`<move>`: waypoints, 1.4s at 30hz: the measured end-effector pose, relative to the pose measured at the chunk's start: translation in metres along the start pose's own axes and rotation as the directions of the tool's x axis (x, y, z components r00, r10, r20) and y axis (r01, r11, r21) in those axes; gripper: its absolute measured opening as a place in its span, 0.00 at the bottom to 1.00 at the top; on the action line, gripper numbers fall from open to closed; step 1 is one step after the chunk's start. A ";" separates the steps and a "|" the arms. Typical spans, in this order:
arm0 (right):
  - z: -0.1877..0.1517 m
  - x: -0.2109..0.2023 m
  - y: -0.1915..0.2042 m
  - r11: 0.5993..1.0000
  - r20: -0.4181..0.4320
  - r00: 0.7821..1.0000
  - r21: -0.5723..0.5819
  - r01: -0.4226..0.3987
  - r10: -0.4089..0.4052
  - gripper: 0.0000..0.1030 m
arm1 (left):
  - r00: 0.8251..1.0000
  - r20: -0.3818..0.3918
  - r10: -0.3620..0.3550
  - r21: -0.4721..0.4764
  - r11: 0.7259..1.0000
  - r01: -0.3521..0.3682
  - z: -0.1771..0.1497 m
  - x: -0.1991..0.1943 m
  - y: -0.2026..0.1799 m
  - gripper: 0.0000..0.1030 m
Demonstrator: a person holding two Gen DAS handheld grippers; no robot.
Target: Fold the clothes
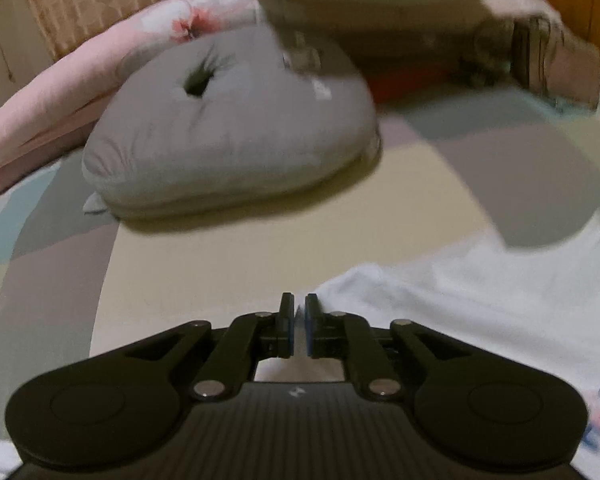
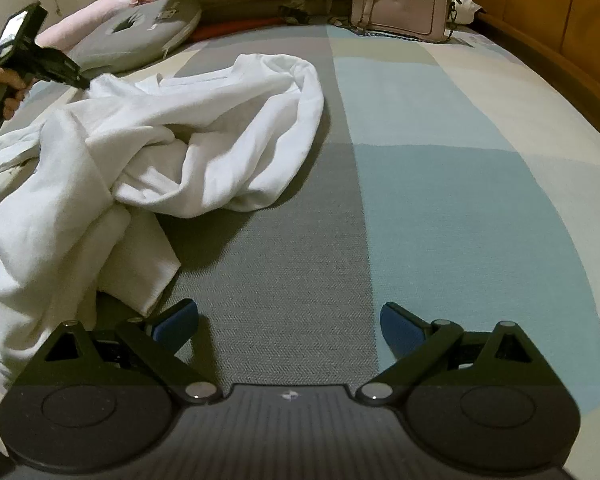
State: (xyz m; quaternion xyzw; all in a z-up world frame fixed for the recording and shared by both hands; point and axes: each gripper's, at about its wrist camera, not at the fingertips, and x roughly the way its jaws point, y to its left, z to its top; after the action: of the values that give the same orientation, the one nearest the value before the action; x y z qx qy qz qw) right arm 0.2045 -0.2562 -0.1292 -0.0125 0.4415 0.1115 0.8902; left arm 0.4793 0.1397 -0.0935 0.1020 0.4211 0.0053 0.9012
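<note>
Left tongs (image 1: pixel 299 326) are pinched nearly together w/ a bit of the white shirt (image 2: pixel 172 148) edge between the blue pads (image 1: pixel 310 332), so clamped on the fabric. Left view is pretty blurry tho. From the right cam you can see a hand (image 2: pixel 4 88) holding those left tongs at the far left corner of the shirt.

Right tongs (image 2: pixel 289 326) are wide apart, nothing in them, hovering just above the checked bedsheet (image 2: pixel 440 200). Shirt is crumpled in a heap ahead and to the left of them, its near hem just beside the left finger.

Grey cushion (image 1: pixel 228 136) w/ a dimple sits ahead of the left tongs, pink floral quilt (image 1: pixel 60 92) behind it. Pale handbag (image 2: pixel 400 8) way ahead of the right tongs, near the wooden bed frame (image 2: pixel 560 40).
</note>
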 end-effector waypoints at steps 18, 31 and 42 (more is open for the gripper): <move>-0.012 -0.009 0.004 1.000 0.031 1.000 0.006 0.006 -0.007 0.98 | 0.969 0.004 -0.248 0.178 0.954 0.243 -0.161 -0.176 -0.094 0.57; -0.051 -0.054 -0.004 0.996 0.045 0.999 0.084 -0.024 0.020 0.97 | 0.919 0.120 -0.376 0.229 0.911 0.343 -0.179 -0.273 -0.171 0.72; -0.062 -0.068 -0.009 0.997 0.058 0.998 0.071 -0.005 0.001 0.97 | 0.821 0.014 -0.571 0.217 0.803 0.555 -0.168 -0.238 -0.229 0.77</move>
State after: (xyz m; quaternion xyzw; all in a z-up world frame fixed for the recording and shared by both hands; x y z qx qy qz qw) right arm 0.1177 -0.2848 -0.1137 0.0231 0.4190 0.0973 0.9024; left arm 0.1808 -0.0770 -0.0611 0.0639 0.3948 -0.3094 0.8627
